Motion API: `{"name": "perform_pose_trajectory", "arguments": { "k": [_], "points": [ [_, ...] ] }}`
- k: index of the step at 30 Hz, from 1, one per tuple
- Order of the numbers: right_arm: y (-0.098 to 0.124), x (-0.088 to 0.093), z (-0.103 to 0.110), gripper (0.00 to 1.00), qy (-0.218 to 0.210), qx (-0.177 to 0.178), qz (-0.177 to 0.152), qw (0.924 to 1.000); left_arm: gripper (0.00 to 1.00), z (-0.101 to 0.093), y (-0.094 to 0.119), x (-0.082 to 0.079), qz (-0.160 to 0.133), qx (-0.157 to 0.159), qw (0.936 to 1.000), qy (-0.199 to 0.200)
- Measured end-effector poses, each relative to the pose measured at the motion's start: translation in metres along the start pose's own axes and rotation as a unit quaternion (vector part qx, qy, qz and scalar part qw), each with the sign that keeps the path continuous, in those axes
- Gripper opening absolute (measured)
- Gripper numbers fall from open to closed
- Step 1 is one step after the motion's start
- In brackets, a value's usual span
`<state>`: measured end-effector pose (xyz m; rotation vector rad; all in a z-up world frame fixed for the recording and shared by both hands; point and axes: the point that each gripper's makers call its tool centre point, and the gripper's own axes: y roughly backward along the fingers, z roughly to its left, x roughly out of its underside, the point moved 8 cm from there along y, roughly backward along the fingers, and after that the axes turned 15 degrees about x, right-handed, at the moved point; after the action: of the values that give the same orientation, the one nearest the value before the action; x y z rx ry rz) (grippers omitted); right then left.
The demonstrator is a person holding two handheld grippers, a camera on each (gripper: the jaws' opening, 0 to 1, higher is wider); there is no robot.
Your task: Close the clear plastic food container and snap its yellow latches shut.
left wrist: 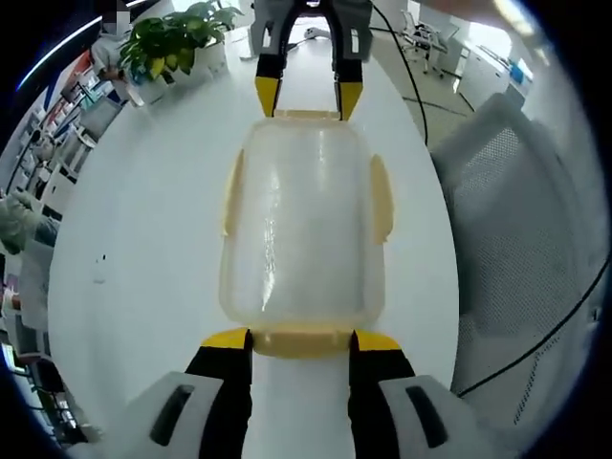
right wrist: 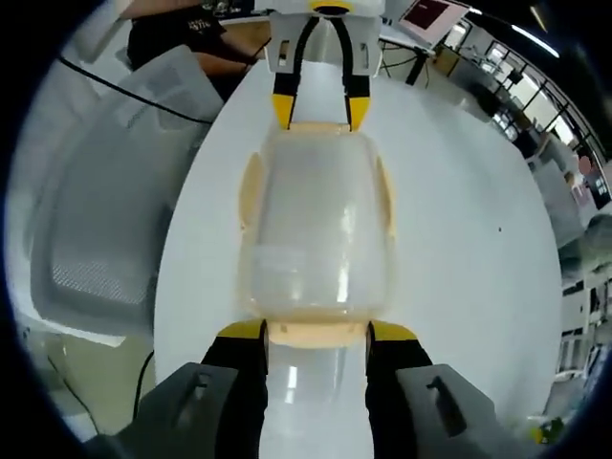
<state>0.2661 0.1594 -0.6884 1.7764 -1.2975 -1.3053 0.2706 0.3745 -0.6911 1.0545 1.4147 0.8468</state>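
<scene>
The clear plastic food container [left wrist: 304, 225] lies on the white table [left wrist: 143, 258] with its lid on, directly between the two grippers. Pale yellow latches [left wrist: 382, 196] sit on its long sides and at both short ends; the side ones lie flat against the walls. In the left gripper view, the left gripper [left wrist: 301, 340] has its yellow-tipped jaws spread on either side of the near end latch [left wrist: 301, 341], tips just touching the container's end, not clenched on it. The right gripper [left wrist: 309, 98] meets the far end in the same way. In the right gripper view, the right gripper [right wrist: 316, 332] stands spread around its own end latch [right wrist: 317, 333], with the left gripper [right wrist: 319, 110] opposite. A grey mesh chair [left wrist: 521, 220] stands beside the table, and a potted plant [left wrist: 177, 43] sits at its far end.
</scene>
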Motion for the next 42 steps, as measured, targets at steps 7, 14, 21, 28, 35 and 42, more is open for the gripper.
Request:
{"name": "perform_pose_trajectory", "arguments": {
  "k": [7, 14, 21, 28, 35, 42],
  "points": [
    [0.014, 0.041, -0.003, 0.36, -0.013, -0.004, 0.006, 0.9999, 0.33, 0.008, -0.022, -0.039, 0.000, 0.014, 0.9998, -0.014],
    [0.023, 0.073, -0.003, 0.36, -0.029, -0.008, 0.009, 0.9995, 0.33, 0.017, -0.034, -0.070, 0.004, 0.022, 0.9995, -0.024],
    [0.025, 0.094, 0.000, 0.36, -0.042, -0.015, 0.009, 0.9990, 0.33, 0.019, -0.043, -0.085, 0.016, 0.031, 0.9990, -0.027],
    [0.023, 0.103, 0.002, 0.36, -0.053, -0.021, 0.002, 0.9984, 0.33, 0.021, -0.049, -0.090, 0.015, 0.040, 0.9988, -0.024],
    [0.018, 0.103, 0.003, 0.36, -0.050, -0.030, 0.004, 0.9983, 0.33, 0.019, -0.049, -0.090, 0.020, 0.046, 0.9986, -0.018],
    [0.017, 0.106, 0.002, 0.36, -0.049, -0.036, 0.001, 0.9981, 0.33, 0.018, -0.049, -0.091, 0.019, 0.045, 0.9987, -0.016]
  ]
}}
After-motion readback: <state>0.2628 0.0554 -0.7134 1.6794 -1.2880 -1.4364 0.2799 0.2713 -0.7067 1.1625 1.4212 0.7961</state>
